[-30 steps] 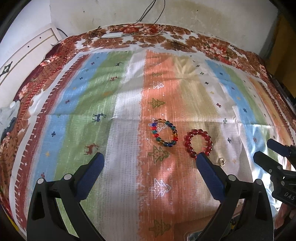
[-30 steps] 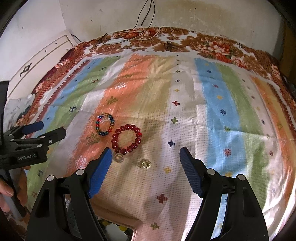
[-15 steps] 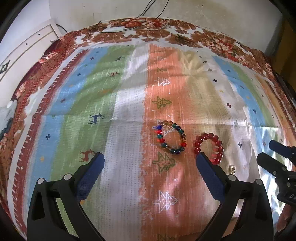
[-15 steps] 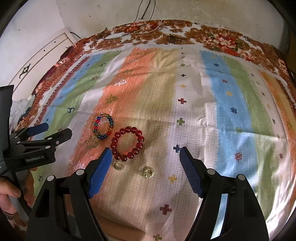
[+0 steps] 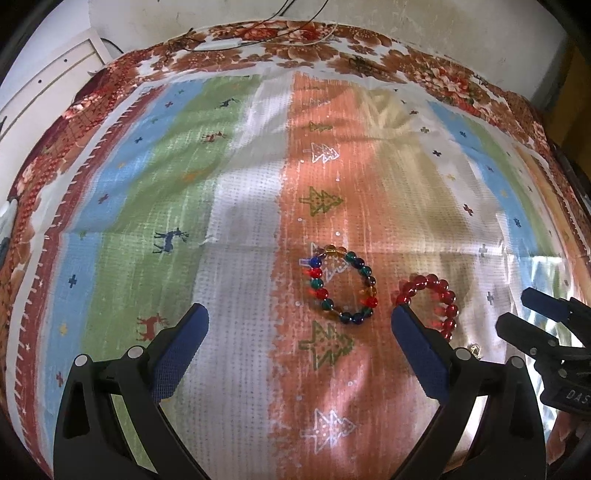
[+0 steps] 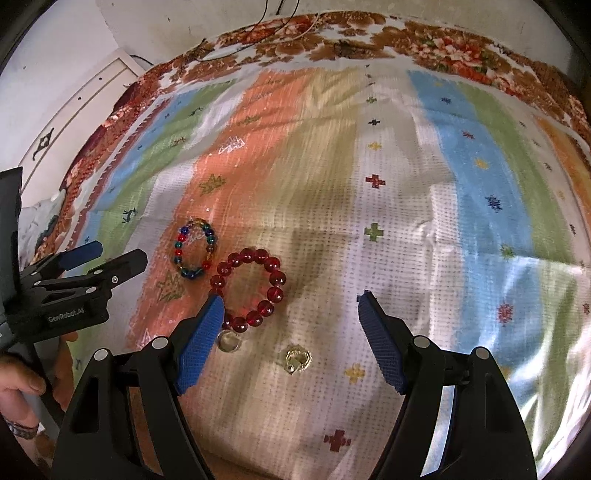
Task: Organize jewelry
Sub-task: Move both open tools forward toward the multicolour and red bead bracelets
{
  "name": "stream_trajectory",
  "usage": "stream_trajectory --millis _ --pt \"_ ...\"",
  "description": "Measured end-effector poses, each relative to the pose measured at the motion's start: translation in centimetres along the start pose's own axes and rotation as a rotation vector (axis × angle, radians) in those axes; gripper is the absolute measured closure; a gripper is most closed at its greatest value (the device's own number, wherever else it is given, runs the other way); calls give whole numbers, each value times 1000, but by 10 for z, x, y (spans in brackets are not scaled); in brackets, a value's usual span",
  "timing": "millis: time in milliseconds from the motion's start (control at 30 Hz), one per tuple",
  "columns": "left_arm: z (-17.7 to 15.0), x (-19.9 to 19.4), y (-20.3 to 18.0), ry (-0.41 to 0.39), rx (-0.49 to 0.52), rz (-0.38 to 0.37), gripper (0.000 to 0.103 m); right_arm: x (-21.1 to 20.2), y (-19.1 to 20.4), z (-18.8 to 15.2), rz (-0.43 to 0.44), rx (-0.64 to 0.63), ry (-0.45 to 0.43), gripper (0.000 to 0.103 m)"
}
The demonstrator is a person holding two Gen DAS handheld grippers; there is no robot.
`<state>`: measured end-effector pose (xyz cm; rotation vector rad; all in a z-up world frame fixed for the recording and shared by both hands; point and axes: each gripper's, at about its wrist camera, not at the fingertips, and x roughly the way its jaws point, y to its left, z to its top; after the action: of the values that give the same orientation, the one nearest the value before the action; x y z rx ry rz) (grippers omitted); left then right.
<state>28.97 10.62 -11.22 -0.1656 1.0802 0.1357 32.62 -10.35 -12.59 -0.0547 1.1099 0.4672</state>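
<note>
Right wrist view: approach step, right gripper (image 6: 290,325) spread empty over red bracelet (image 6: 248,291) and gold ring (image 6: 297,359), left gripper (image 5: 299,332) spread near multicolour bracelet (image 5: 342,283) — next, lower and pinch one piece.

Ahead of me spreads a striped cloth (image 5: 240,206) in bands of blue, green, white, orange and beige, dotted with small trees, deer and crosses. It lies over a brown floral sheet (image 5: 369,66) that shows along the far edge and the sides. Beyond stands a stained pale wall (image 5: 424,26) with thin dark cables (image 5: 295,5) hanging down it. A white panelled board (image 6: 74,110) leans at the left. Bright light glares off the cloth at right.
</note>
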Motion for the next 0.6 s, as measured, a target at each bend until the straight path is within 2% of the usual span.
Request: stream_trajectory --millis 200,400,600 --pt "4 14 2 23 -1 14 7 11 0 6 -7 -22 24 28" --pt "7 27 7 56 -39 -14 7 26 1 12 -9 -45 52 28" --pt "11 39 5 59 -32 11 8 38 5 15 -20 -70 68 28"
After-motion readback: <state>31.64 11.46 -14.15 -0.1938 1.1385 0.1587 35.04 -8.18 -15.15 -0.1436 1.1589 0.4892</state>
